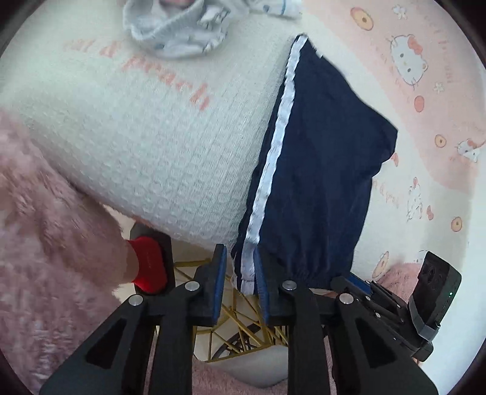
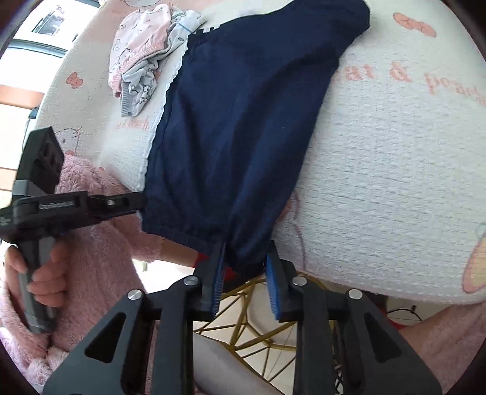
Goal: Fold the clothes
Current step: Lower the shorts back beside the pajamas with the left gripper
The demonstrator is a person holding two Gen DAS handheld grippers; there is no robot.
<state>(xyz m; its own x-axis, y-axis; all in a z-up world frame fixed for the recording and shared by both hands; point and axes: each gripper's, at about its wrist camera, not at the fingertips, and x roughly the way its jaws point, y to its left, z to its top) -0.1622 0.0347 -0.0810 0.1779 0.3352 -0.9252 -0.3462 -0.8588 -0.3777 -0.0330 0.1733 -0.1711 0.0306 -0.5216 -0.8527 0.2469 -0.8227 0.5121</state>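
Navy trousers (image 1: 319, 152) with a white side stripe lie on a white waffle blanket (image 1: 136, 136), one cuff hanging over the near edge. My left gripper (image 1: 241, 267) straddles the striped corner of that cuff (image 1: 247, 264). The cloth touches the right pad, and a slit of light shows at the left pad. In the right wrist view the same trousers (image 2: 243, 121) run away from me. My right gripper (image 2: 245, 267) is shut on the cuff's other corner (image 2: 246, 255), the gathered hem filling the gap. The left gripper (image 2: 139, 206) meets the cuff's left end.
A heap of pale clothes (image 2: 142, 60) lies at the far end, also seen as grey-white garments (image 1: 176, 27). A pink cartoon-cat sheet (image 1: 425, 91) covers the surface. Fluffy pink sleeves (image 1: 45, 243), a hand (image 2: 45, 273) and a gold wire frame (image 2: 252, 328) lie below the edge.
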